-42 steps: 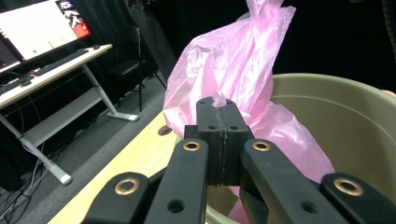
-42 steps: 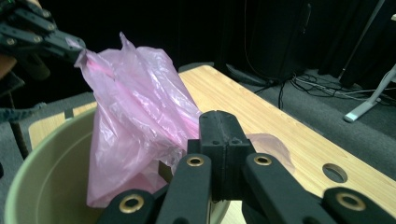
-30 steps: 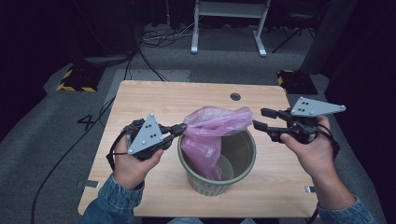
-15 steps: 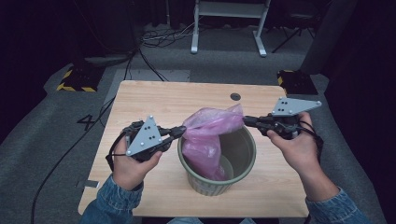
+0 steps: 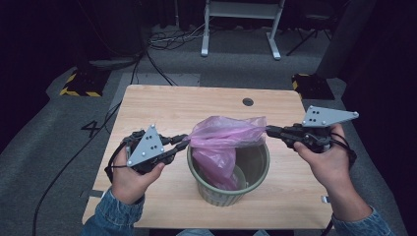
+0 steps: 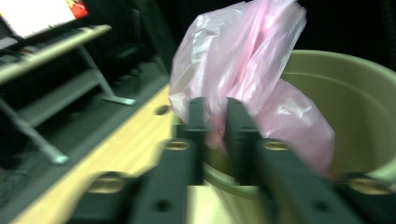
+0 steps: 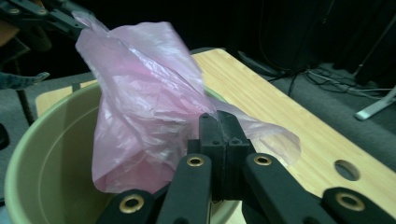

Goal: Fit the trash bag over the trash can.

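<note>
Lining the round olive-green plastic bin (image 5: 228,189) on the pale wooden table (image 5: 167,105) goes best by spreading the thin pink plastic bag (image 5: 223,140) evenly over both rim sides. Right gripper (image 7: 218,125) is clamped on the bag's edge; left gripper (image 6: 212,109) has just been opening, film between its slightly parted jaws.

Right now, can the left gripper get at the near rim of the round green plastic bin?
Probably yes. The left gripper sits right beside the round green plastic bin, but the thin pink plastic bag lies between its jaws, so it must let go first.
</note>
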The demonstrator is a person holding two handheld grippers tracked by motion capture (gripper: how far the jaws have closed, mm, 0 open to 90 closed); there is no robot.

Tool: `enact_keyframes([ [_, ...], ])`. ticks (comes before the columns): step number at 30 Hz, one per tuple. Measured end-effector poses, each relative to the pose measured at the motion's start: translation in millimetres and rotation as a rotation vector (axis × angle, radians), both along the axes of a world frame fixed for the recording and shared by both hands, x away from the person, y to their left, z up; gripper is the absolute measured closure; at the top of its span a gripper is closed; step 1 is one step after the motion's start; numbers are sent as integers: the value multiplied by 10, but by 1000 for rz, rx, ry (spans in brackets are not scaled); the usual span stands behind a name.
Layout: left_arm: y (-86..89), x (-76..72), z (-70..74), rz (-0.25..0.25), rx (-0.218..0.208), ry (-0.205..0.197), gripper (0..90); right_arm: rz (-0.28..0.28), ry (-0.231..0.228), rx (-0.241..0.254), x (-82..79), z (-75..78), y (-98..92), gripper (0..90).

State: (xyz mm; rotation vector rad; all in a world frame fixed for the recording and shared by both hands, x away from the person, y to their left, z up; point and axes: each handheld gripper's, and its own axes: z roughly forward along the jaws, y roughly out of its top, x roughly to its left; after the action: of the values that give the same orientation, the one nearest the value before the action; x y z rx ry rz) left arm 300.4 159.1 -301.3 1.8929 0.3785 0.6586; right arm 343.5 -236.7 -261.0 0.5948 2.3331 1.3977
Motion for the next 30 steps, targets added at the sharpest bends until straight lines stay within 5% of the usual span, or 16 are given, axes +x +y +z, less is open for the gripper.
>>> enact_keyframes([
  [2, -14, -13, 55, -9, -66, -12, 521, -2, -11, -11, -20, 25, 4, 900],
  [7, -97, -1, 211, -26, -106, -30, 397, 13, -23, -25, -53, 70, 70, 900],
  [12, -301, 60, 267, -39, -41, -30, 374, 35, -26, -38, -56, 76, 196, 900],
  [23, -581, 350, 115, -52, 72, 68, 374, 131, -83, -24, -95, 122, 443, 886],
  [27, -527, 346, 118, -54, 84, 73, 722, 131, -84, -14, -82, 108, 464, 783],
  [28, -508, 342, 126, -50, 79, 71, 829, 108, -89, 1, -70, 104, 453, 672],
  [30, -443, 331, 145, -30, 59, 67, 897, 67, -106, 11, -44, 102, 409, 569],
])
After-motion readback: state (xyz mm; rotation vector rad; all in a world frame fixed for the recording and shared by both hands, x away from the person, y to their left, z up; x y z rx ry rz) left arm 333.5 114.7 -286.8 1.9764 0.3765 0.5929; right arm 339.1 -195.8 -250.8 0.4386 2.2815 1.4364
